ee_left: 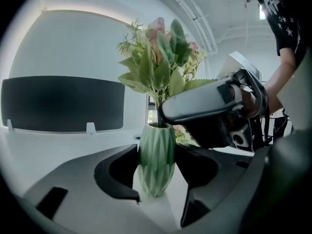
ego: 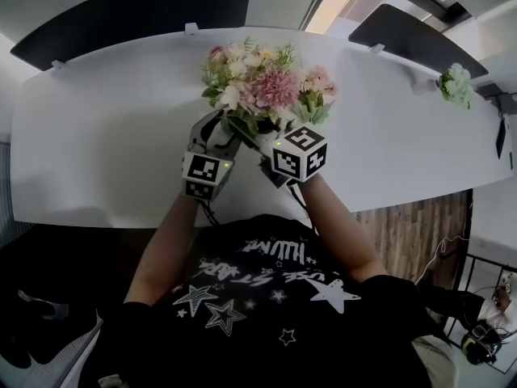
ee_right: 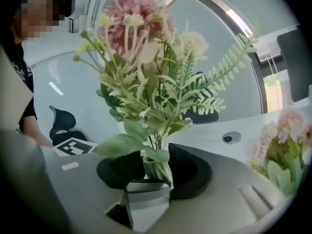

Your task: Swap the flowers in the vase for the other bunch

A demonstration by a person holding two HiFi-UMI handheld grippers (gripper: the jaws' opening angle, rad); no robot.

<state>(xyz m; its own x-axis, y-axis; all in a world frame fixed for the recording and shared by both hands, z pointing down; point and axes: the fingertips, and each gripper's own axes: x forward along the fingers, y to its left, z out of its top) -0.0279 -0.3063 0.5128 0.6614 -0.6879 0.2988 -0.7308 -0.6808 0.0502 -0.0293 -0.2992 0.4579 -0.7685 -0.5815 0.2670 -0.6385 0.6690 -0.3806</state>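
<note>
A ribbed green vase (ee_left: 156,152) stands on the white table (ego: 97,136). A bouquet of pink and cream flowers with fern (ego: 257,83) stands in it. My left gripper (ee_left: 157,170) is shut on the vase's body, a pad pressing each side. My right gripper (ee_right: 157,173) is at the vase mouth (ee_right: 155,165), open, with the stems (ee_right: 157,141) between its jaws and untouched. In the head view the vase is hidden under the blooms, and both grippers (ego: 216,129) (ego: 262,142) meet below them. A second, pink bunch (ee_right: 285,140) lies on the table just right of the vase.
A pale green-white bunch (ego: 456,83) lies at the table's far right end. Dark panels (ego: 137,14) (ego: 412,35) stand along the far edge. A round cable port (ee_right: 231,137) sits behind the vase. The table's near edge runs by my body.
</note>
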